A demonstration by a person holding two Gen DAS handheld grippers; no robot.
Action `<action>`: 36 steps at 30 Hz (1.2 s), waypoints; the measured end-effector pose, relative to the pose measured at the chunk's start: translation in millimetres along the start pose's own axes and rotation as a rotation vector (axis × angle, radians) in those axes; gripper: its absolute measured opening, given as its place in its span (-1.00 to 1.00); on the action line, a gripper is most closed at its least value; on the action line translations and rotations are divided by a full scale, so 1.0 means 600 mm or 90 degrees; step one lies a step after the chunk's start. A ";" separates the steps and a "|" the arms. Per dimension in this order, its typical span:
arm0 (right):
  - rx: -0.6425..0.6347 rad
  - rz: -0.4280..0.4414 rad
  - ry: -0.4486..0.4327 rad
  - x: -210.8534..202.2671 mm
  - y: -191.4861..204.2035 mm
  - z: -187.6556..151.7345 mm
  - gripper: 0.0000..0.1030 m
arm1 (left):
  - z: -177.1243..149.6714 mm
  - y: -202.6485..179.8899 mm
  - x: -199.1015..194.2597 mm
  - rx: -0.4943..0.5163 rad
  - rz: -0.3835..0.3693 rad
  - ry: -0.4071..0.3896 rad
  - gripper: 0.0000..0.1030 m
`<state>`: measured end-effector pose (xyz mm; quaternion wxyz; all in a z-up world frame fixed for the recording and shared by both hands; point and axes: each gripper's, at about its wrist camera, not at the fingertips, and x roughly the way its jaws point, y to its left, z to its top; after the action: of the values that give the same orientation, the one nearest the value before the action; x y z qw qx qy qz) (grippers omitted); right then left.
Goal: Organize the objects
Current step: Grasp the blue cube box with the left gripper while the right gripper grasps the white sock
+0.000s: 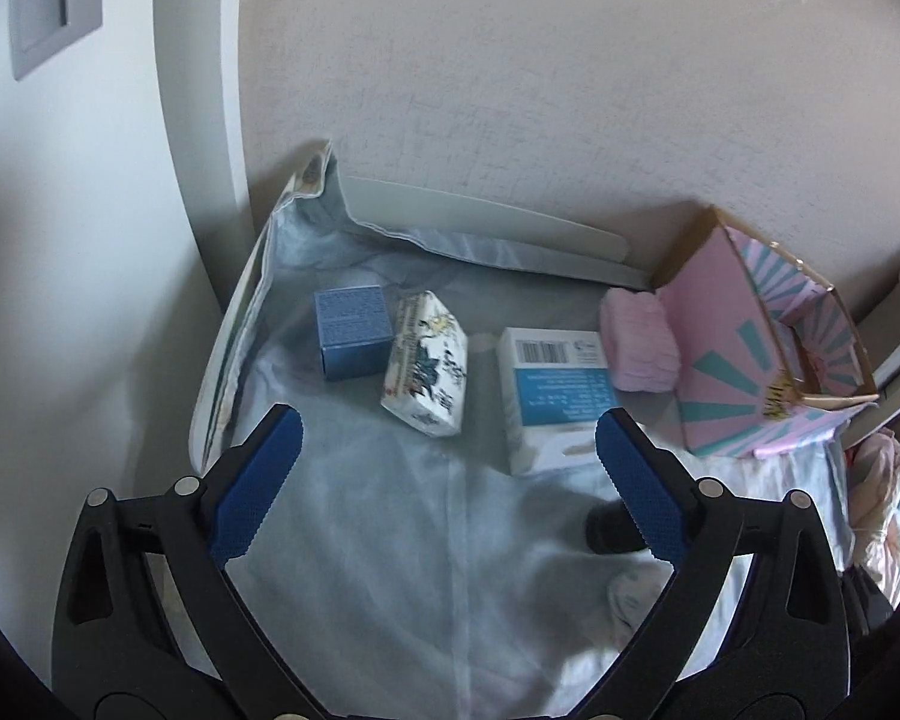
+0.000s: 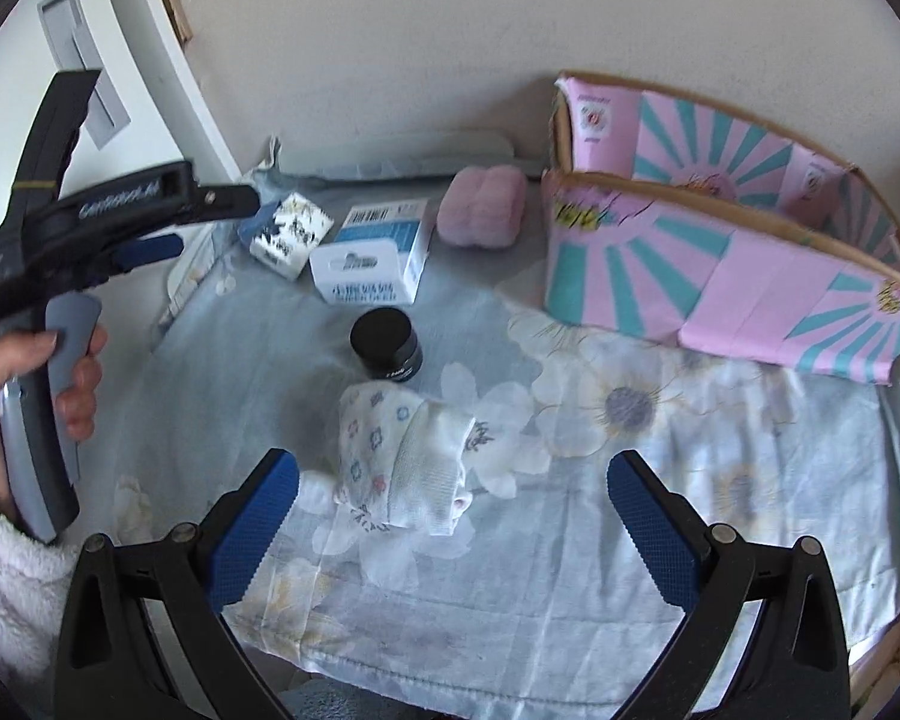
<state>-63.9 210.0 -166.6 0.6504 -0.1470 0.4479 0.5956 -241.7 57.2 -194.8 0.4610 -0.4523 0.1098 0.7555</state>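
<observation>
On a pale blue floral cloth (image 2: 630, 480) lie a small blue box (image 1: 352, 333), a white patterned pack (image 1: 426, 381), a white and blue carton (image 1: 555, 396) and a pink rolled cloth (image 1: 639, 342). My left gripper (image 1: 450, 480) hangs open above the cloth, short of the pack and carton, with nothing between its fingers. A black jar (image 2: 386, 348) stands nearer, and a rolled white patterned sock bundle (image 2: 411, 462) lies just ahead of my open right gripper (image 2: 456, 531). An open pink and teal cardboard box (image 2: 726, 228) stands at the right.
A textured wall (image 1: 570, 90) runs right behind the objects, with a white door frame (image 1: 198, 120) at the left. A hand (image 2: 72, 378) in a fluffy white sleeve holds the left tool. The cloth's front edge (image 2: 450, 684) drops off close to me.
</observation>
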 end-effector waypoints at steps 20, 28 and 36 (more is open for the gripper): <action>0.009 0.028 0.041 0.096 0.001 -0.008 0.99 | 0.046 0.072 0.086 -0.092 0.039 -0.015 0.81; 0.000 0.029 0.037 0.103 0.004 0.001 0.99 | 0.059 0.075 0.105 -0.096 0.066 0.004 0.46; -0.025 0.027 0.036 0.110 0.012 0.006 0.99 | 0.062 0.061 0.126 -0.054 0.109 0.029 0.02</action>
<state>-76.4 256.8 -212.3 0.6220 -0.1669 0.4575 0.6132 -304.8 103.9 -242.0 0.3726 -0.4771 0.1267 0.7858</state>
